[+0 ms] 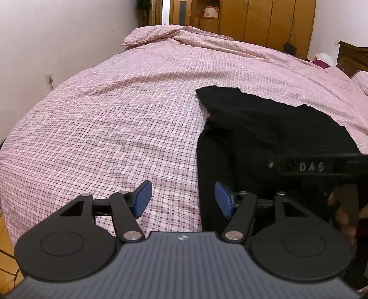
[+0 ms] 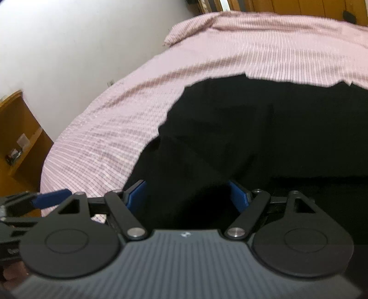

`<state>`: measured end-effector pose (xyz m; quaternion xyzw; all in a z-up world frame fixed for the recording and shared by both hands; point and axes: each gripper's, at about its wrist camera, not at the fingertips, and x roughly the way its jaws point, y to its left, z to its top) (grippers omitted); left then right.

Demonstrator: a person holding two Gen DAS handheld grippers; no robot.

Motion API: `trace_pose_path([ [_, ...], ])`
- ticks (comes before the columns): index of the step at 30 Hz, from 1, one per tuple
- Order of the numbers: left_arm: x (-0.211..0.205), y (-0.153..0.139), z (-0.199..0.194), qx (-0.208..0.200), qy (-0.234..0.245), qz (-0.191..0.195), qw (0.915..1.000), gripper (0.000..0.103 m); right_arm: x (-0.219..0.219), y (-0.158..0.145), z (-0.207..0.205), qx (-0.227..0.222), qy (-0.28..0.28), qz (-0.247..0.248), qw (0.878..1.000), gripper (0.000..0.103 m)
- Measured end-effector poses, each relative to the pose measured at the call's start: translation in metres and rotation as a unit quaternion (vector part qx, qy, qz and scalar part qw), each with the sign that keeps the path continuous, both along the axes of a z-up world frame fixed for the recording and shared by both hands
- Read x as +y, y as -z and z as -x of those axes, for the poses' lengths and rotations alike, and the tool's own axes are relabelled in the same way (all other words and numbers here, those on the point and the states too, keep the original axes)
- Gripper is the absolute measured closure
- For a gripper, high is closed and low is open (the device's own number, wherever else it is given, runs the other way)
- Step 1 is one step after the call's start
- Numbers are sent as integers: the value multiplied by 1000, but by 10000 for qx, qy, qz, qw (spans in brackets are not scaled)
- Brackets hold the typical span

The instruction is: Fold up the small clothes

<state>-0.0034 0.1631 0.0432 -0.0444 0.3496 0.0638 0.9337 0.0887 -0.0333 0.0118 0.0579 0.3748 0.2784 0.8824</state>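
Note:
A black garment lies spread on the pink checked bed cover, to the right in the left wrist view. My left gripper is open, its blue pads straddling the garment's left edge near the bed's front edge. In the right wrist view, which is blurred, the same black garment fills the middle and right. My right gripper is open over the garment's near part. The right gripper's body shows at the right edge of the left wrist view, and a blue pad of the left gripper shows at the left of the right wrist view.
A white wall runs along the bed's left side. Wooden wardrobes stand beyond the far end. A folded-over part of the cover lies at the far end. A wooden shelf stands to the left.

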Motion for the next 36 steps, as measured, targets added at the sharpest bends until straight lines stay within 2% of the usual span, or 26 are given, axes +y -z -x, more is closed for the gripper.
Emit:
trace_pose_path([
  [1,0,0,-1,-3,6,-8,10000,37,-1,3,0,24,-22,-57,10000,38],
  [2,-1,0,-1,-6,9,-19,10000,37,-3,4,0,45,-67,-125,9999,58],
  [4,-2,-1,-4,-37,16,-45,10000,37,-9,4,-1,126,-161,-355,9992,79],
  [6,-3,-3,-9,-103,41,-94,9999,37,-19,-3,-1,73,-57,-596,9982,81],
  [11,-12,-14,-35,-440,96,-490,9978,37,-47,-43,1,-634,316,-589,9957,82],
  [15,-16,-21,-69,-571,15,-506,9971,37,-83,-71,-9,-951,702,-568,9914,82],
  [20,-30,-23,-103,-758,70,-633,9951,37,-131,-90,-19,-1202,1258,-421,9838,83],
  [25,-51,-12,-135,-845,131,-939,9919,37,-178,-90,-31,-1198,1860,-375,9745,83],
  [28,-61,0,-154,-821,121,-1156,9898,37,-203,-80,-33,-1127,2121,-446,9697,83],
  [31,-66,15,-170,-698,29,-1290,9892,37,-213,-63,-39,-979,2230,-310,9694,83],
  [36,-61,27,-178,-662,-200,-1136,9911,37,-222,-39,-52,-574,2300,-296,9710,83],
])
